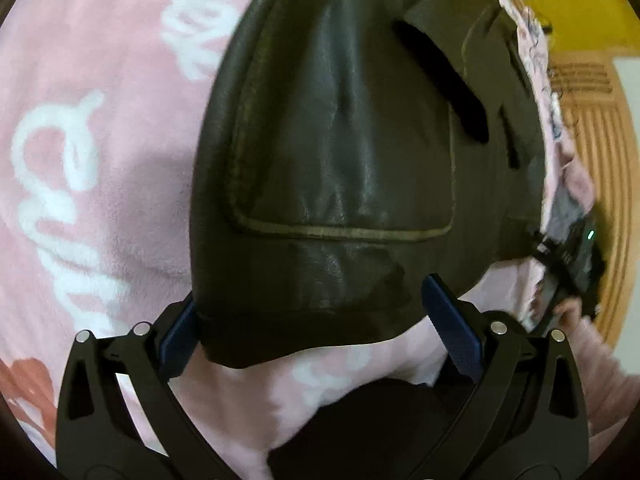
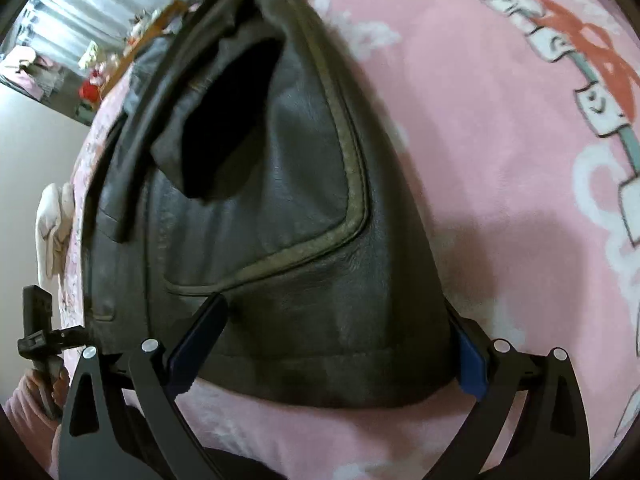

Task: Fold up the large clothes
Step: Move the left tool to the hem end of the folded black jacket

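A dark brown leather jacket [image 1: 340, 160] lies folded narrow on a pink blanket, its hem toward me and a sleeve opening [image 2: 236, 120] gaping higher up. My left gripper [image 1: 316, 332] is open, its blue pads [image 1: 452, 328] standing either side of the hem; the left pad is partly behind the jacket's edge. My right gripper [image 2: 336, 350] is open too and straddles the same hem, with its right pad [image 2: 472, 360] partly tucked behind the leather. Each view shows the other tool's black housing [image 1: 576, 248] [image 2: 38, 320] held in a hand at the jacket's side.
The pink fleece blanket [image 1: 80, 160] with white lettering and a cartoon print [image 2: 592, 92] covers the whole surface. A slatted wooden panel [image 1: 600, 152] and yellow wall [image 1: 580, 12] lie beyond one edge. Curtains [image 2: 68, 12], red items [image 2: 90, 90] and a white plush [image 2: 52, 232] sit beyond the other.
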### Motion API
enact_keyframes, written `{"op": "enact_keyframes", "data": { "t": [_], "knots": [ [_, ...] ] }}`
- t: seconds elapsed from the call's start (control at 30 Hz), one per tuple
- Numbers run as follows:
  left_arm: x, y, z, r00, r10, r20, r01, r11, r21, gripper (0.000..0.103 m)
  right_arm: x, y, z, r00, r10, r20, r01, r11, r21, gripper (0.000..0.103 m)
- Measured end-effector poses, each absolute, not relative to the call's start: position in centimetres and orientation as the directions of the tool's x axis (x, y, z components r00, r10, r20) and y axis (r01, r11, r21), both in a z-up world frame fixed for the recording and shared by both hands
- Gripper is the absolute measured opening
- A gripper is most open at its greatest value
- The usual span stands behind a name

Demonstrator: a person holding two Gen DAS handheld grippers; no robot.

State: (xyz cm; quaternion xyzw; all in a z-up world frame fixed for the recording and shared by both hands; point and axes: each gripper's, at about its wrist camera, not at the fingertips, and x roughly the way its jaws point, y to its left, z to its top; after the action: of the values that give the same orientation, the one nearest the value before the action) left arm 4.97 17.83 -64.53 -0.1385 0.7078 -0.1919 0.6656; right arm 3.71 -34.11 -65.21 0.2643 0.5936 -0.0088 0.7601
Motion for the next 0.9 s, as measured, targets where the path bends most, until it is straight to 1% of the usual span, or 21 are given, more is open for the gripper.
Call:
{"op": "enact_keyframes", "data": {
  "t": [0.13,0.23,0.3,0.37,0.4,0.43,0.47,0.5,0.53,0.57,0.6,0.67,0.73,0.77,0.8,0.83,0.9],
  "knots": [
    [5.1,16.6,-66.4,-0.121,-0.352,-0.928,0.13,0.921,-0.367,0.098,4.3,-33.3,-65.3,0.245,0.285,-0.927,0.289,0.891,0.35,0.097],
    [5.2,15.9,-66.5,-0.114,-0.314,-0.943,0.151,0.932,-0.329,0.098,4.0,-32.7,-65.4,0.252,0.267,-0.93,0.251,0.91,0.33,0.097],
    [5.1,16.0,-66.4,-0.115,-0.312,-0.943,0.134,0.936,-0.326,0.098,3.8,-32.6,-65.3,0.274,0.261,-0.926,0.237,0.915,0.328,0.097],
    [5.1,16.2,-65.6,-0.128,-0.316,-0.94,0.085,0.941,-0.328,0.096,3.4,-32.8,-65.1,0.301,0.266,-0.916,0.247,0.905,0.345,0.096],
    [5.2,15.9,-65.1,-0.138,-0.302,-0.943,0.082,0.946,-0.315,0.091,3.2,-32.8,-64.8,0.307,0.266,-0.914,0.253,0.903,0.348,0.096],
    [5.3,15.6,-64.5,-0.138,-0.279,-0.95,0.094,0.951,-0.293,0.088,3.2,-32.9,-64.4,0.312,0.266,-0.912,0.259,0.9,0.351,0.094],
    [5.2,15.4,-64.0,-0.123,-0.264,-0.957,0.1,0.956,-0.277,0.083,3.2,-32.8,-64.1,0.313,0.27,-0.911,0.265,0.896,0.356,0.093],
    [5.2,15.4,-63.8,-0.118,-0.257,-0.959,0.096,0.958,-0.269,0.075,3.2,-32.9,-63.9,0.316,0.274,-0.908,0.267,0.893,0.362,0.087],
    [5.1,15.4,-63.7,-0.118,-0.245,-0.962,0.096,0.962,-0.257,0.071,3.1,-33.1,-63.7,0.32,0.277,-0.906,0.27,0.89,0.368,0.082],
    [5.0,15.6,-63.3,-0.111,-0.237,-0.965,0.096,0.964,-0.248,0.065,3.0,-33.3,-63.6,0.325,0.289,-0.9,0.272,0.883,0.381,0.082],
    [4.8,15.8,-62.9,-0.1,-0.244,-0.965,0.097,0.962,-0.254,0.064,2.9,-33.7,-63.7,0.331,0.305,-0.893,0.275,0.874,0.4,0.082],
    [4.6,16.5,-62.8,-0.097,-0.266,-0.959,0.08,0.958,-0.274,0.065,2.7,-34.4,-64.4,0.327,0.33,-0.885,0.292,0.856,0.427,0.088],
    [4.3,17.6,-64.0,-0.12,-0.28,-0.953,0.025,0.958,-0.284,0.072,2.8,-34.4,-64.7,0.348,0.355,-0.868,0.285,0.842,0.459,0.095],
    [4.3,18.0,-64.6,-0.136,-0.297,-0.945,0.001,0.954,-0.3,0.085,2.8,-34.2,-64.7,0.345,0.345,-0.873,0.287,0.847,0.449,0.095],
    [4.5,18.2,-65.2,-0.153,-0.346,-0.926,-0.039,0.938,-0.344,0.096,2.9,-34.2,-64.8,0.339,0.338,-0.878,0.286,0.852,0.438,0.095],
    [4.7,18.4,-65.3,-0.152,-0.383,-0.911,-0.084,0.924,-0.374,0.097,3.0,-33.9,-64.8,0.331,0.324,-0.886,0.282,0.862,0.42,0.095],
    [4.7,18.8,-64.8,-0.1,-0.413,-0.905,-0.114,0.909,-0.402,0.097,3.3,-33.1,-64.9,0.319,0.297,-0.9,0.266,0.883,0.386,0.095]
  ]
}}
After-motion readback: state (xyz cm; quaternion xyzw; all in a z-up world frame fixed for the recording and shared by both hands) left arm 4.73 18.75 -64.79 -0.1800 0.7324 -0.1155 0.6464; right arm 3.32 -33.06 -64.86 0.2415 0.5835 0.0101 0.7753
